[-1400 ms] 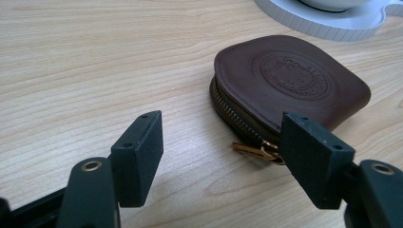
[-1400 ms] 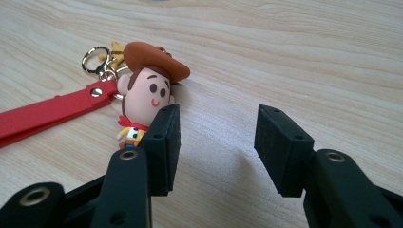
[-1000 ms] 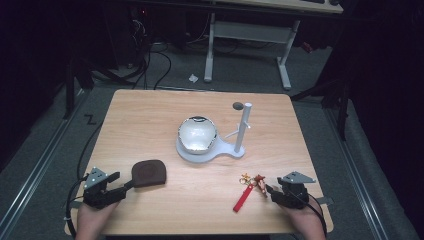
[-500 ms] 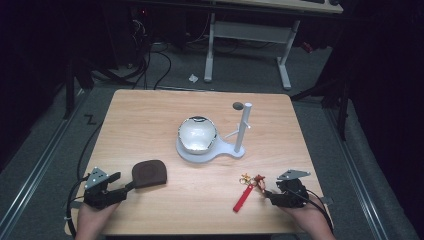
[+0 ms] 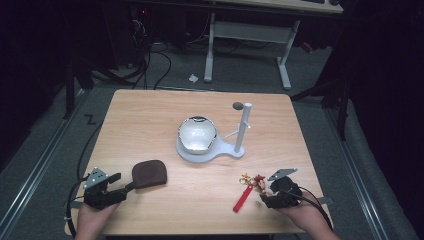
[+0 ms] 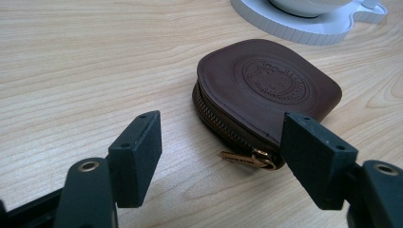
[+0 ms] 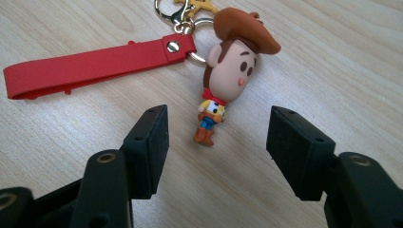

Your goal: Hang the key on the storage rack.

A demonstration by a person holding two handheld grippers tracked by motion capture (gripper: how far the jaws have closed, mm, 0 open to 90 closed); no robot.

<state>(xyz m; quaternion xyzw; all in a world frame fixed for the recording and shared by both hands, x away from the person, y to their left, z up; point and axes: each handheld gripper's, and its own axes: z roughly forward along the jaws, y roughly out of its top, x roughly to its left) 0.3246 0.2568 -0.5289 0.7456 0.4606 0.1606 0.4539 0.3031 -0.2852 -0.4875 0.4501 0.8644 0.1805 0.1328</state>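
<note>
the wooden table [image 5: 150, 115] carries four loose things, and the biggest is one white stand [image 5: 220, 150] near the middle, with a shiny round bowl [image 5: 197, 134] seated on its base and a single upright post [image 5: 243, 127] beside it, probably there to hang something from. next in size is one brown zip pouch [image 6: 266, 90], lying flat near the front left with its gold zipper pull [image 6: 256, 157] turned toward the left gripper [image 5: 112, 190], whose jaws stand released on either side of that corner without pressing it, likely lined up for the pull. smallest is one keychain: a cowboy figure [image 7: 228, 71] on a red strap [image 7: 95, 64] lying flat at front right. the right gripper [image 7: 216, 137] has just been opening; its jaws stand released short of the figure's feet, gripping nothing.
</note>
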